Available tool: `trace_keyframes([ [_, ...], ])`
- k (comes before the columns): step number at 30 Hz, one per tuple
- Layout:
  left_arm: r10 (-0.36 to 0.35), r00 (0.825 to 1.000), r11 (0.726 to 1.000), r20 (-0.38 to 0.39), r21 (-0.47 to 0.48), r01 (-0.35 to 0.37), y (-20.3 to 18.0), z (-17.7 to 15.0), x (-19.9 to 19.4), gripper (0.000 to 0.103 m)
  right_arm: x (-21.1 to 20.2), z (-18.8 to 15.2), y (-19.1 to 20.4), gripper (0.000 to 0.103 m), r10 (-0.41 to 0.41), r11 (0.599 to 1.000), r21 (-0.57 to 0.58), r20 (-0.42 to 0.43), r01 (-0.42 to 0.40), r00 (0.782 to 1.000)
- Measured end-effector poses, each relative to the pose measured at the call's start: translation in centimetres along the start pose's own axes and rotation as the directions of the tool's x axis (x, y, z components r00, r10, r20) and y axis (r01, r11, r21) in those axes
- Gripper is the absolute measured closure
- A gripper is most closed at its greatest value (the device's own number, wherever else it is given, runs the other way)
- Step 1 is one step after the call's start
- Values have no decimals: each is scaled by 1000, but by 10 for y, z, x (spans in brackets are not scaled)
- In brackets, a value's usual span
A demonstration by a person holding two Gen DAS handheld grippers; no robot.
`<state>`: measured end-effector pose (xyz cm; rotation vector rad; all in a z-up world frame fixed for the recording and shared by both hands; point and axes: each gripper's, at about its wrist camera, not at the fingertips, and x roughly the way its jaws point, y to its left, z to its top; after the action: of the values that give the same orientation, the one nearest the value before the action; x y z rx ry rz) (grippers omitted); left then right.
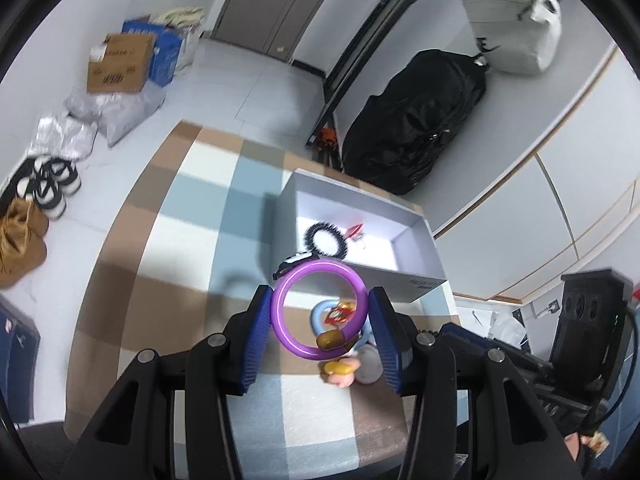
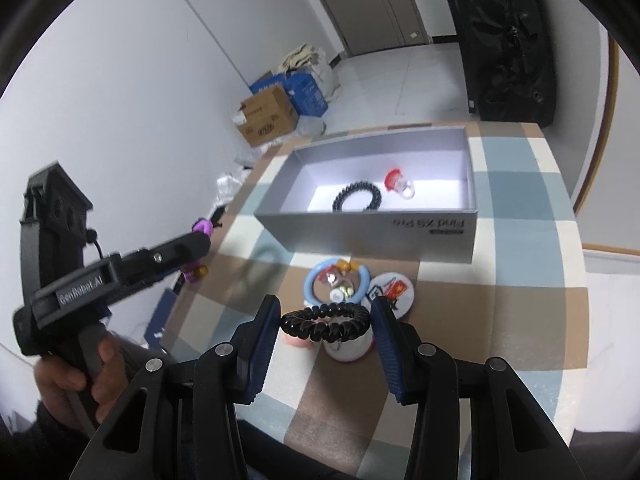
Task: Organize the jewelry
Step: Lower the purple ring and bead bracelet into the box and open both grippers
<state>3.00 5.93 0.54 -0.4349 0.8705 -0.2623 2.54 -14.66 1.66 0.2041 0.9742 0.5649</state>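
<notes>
My left gripper [image 1: 320,316] is shut on a purple bangle [image 1: 280,300] with amber beads, held above the checked tablecloth. It also shows in the right wrist view [image 2: 202,227]. My right gripper [image 2: 325,320] is shut on a black coiled hair tie [image 2: 325,322]. The grey open box [image 2: 360,236] holds another black coiled tie [image 2: 357,196] and a red-and-clear ring [image 2: 398,184]. In front of the box lie a light blue bangle [image 2: 310,282], small trinkets and a round white badge [image 2: 394,290].
The checked tablecloth [image 2: 500,340] covers the table. The floor beyond holds cardboard boxes [image 1: 120,64], plastic bags and shoes [image 1: 50,188]. A black bag [image 1: 416,120] leans by the wall behind the box.
</notes>
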Motion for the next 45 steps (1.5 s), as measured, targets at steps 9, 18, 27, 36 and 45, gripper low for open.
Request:
trace_keyframes([
  [9,-3,1000,999,-16,42,3,-26,22,11,60,-33,39,-2,58,22,1000,-2,126,-21,992],
  [18,6,999,996,-44,91,-2,-38,53,35,60,-29,94,-10,58,56,998,-14,145,-55,988],
  [27,-1,995,996,-97,92,10,-32,70,67,60,2,121,-31,58,60,998,8,133,-62,989],
  [36,-38,987,992,-154,113,56,-27,69,88,60,31,120,-64,58,66,988,136,70,-75,995],
  [45,-70,976,989,-207,114,95,-27,71,98,52,52,117,-80,55,73,966,250,-3,-70,997],
])
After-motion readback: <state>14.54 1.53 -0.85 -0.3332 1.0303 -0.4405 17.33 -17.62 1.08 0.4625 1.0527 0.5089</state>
